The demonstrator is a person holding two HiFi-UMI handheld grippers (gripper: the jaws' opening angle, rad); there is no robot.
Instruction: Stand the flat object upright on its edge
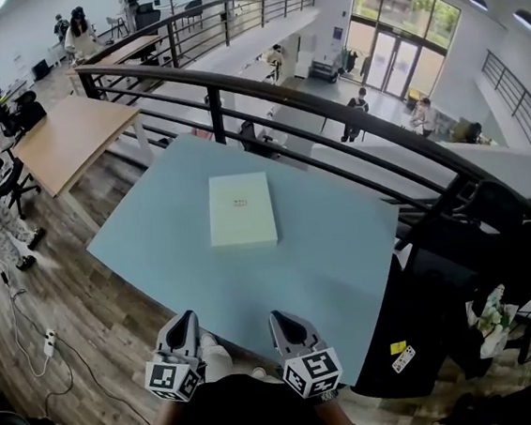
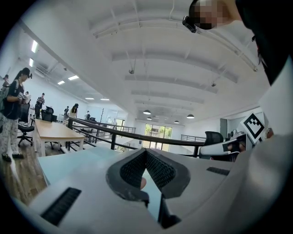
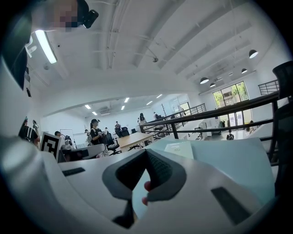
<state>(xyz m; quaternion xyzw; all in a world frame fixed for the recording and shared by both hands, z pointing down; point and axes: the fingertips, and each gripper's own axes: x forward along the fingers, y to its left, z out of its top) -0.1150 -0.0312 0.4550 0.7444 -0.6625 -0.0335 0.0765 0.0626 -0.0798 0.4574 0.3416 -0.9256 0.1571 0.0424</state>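
A black railing (image 1: 214, 90) rims this open mezzanine office, just behind the pale blue table (image 1: 345, 255). A wooden desk (image 1: 69, 138) stands to the person's left. The flat pale-green object (image 1: 242, 209) lies face-up mid-table, its label too small to read. Over the near edge, the left gripper (image 1: 184, 319) and right gripper (image 1: 279, 319) are pinched together on nothing, well apart from the object. The person's dark top (image 1: 240, 417) cuts off their handles.

Flat object (image 1: 241, 209): pale cream-green, plain, with a small central mark, possibly pinkish.
Table (image 1: 329, 276): uniform light blue.
Left gripper (image 1: 186, 319), right gripper (image 1: 279, 319): light grey shells, dark grey ribbed jaw pads, black-and-white square markers.
Floor (image 1: 79, 321): brown wood-grain planks.
Railing (image 1: 217, 116): black.
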